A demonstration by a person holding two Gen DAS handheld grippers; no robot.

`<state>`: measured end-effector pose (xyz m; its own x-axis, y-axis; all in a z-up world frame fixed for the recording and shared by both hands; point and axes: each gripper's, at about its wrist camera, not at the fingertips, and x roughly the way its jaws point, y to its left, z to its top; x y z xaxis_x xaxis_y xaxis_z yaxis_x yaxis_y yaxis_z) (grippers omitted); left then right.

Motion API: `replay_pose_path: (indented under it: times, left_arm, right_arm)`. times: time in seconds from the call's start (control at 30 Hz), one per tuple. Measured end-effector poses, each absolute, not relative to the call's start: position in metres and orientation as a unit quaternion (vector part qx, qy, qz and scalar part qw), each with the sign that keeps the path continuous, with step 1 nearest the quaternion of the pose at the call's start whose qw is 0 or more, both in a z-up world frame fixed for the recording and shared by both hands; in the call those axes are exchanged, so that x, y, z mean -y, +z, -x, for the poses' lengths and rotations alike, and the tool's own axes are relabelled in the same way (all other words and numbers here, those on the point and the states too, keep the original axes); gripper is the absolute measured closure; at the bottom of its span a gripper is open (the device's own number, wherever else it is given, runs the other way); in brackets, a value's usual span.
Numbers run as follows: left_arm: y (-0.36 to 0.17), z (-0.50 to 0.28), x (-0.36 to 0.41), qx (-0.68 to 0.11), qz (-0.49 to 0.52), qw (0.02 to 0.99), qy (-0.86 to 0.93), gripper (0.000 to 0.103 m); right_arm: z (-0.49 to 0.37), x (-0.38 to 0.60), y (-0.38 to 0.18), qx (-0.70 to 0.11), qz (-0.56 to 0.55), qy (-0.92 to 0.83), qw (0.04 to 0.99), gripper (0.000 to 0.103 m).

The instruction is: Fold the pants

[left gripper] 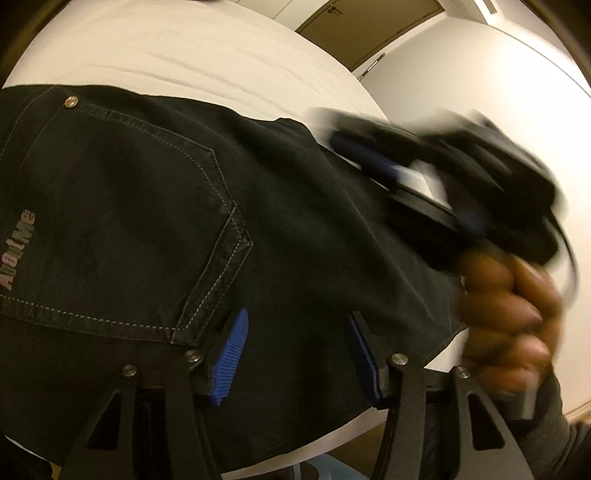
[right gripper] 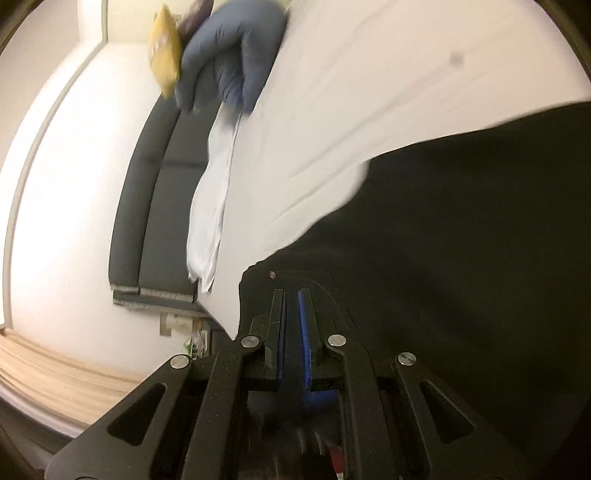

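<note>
Black pants (left gripper: 155, 221) lie on a white bed, back pocket and grey stitching showing. My left gripper (left gripper: 299, 328) is open, its blue-padded fingers (left gripper: 231, 354) spread just above the fabric near the pocket corner. My right gripper (right gripper: 291, 295) is shut on the pants' edge (right gripper: 443, 258), with the dark cloth pinched between its narrow jaws. The right gripper also shows blurred in the left wrist view (left gripper: 424, 173), held by a hand at the pants' right edge.
The white bed sheet (right gripper: 369, 92) stretches beyond the pants. A blue-grey pillow (right gripper: 229, 55) and a yellow item (right gripper: 164, 55) sit at the bed's far end. A dark headboard panel (right gripper: 147, 221) runs alongside. Brown doors (left gripper: 369, 26) stand behind.
</note>
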<state>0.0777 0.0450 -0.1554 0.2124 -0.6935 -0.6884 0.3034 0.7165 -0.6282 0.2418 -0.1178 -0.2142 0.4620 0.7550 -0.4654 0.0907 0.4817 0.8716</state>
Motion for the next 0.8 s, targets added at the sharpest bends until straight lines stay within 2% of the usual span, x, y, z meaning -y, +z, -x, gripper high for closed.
replay_pose_path:
  times: [0.07, 0.13, 0.2, 0.33, 0.4, 0.43, 0.47, 0.53, 0.6, 0.7, 0.73, 0.8]
  left_arm:
    - [-0.157, -0.078, -0.049, -0.536, 0.183, 0.756, -0.328, 0.054]
    - [-0.16, -0.08, -0.054, -0.538, 0.189, 0.753, -0.328, 0.062]
    - [-0.164, -0.082, -0.061, -0.54, 0.203, 0.748, -0.329, 0.066]
    - [-0.172, -0.085, -0.072, -0.545, 0.216, 0.741, -0.328, 0.081]
    - [-0.174, -0.087, -0.077, -0.548, 0.221, 0.738, -0.328, 0.082]
    - [-0.174, -0.088, -0.078, -0.548, 0.223, 0.737, -0.327, 0.082]
    - [-0.175, -0.088, -0.079, -0.548, 0.223, 0.739, -0.324, 0.082]
    - [-0.176, -0.088, -0.08, -0.545, 0.22, 0.743, -0.319, 0.082]
    - [-0.173, -0.083, -0.076, -0.545, 0.213, 0.747, -0.315, 0.083]
    - [-0.167, -0.081, -0.057, -0.55, 0.183, 0.758, -0.3, 0.092]
    - [-0.168, -0.08, -0.056, -0.551, 0.175, 0.761, -0.294, 0.098]
    - [-0.171, -0.081, -0.059, -0.553, 0.189, 0.757, -0.291, 0.098]
  right_arm:
    - [-0.275, 0.101, -0.243, -0.497, -0.442, 0.218, 0.714, 0.095]
    - [-0.294, 0.107, -0.277, -0.518, -0.456, 0.166, 0.705, 0.103]
    - [-0.298, 0.134, -0.294, -0.485, -0.522, 0.163, 0.682, 0.103]
    - [-0.282, 0.212, -0.274, -0.385, -0.555, 0.062, 0.735, 0.103]
    - [-0.259, 0.253, -0.271, -0.358, -0.586, 0.004, 0.727, 0.102]
    - [-0.249, 0.266, -0.262, -0.343, -0.591, -0.01, 0.731, 0.095]
    - [-0.233, 0.271, -0.246, -0.325, -0.583, -0.012, 0.745, 0.095]
    - [-0.22, 0.264, -0.226, -0.317, -0.572, 0.048, 0.755, 0.095]
    - [-0.215, 0.225, -0.223, -0.364, -0.542, 0.121, 0.748, 0.095]
    - [-0.207, 0.211, -0.248, -0.408, -0.522, 0.106, 0.741, 0.096]
    - [-0.198, 0.227, -0.263, -0.407, -0.549, 0.074, 0.726, 0.103]
    - [-0.176, 0.269, -0.28, -0.349, -0.621, 0.049, 0.7, 0.103]
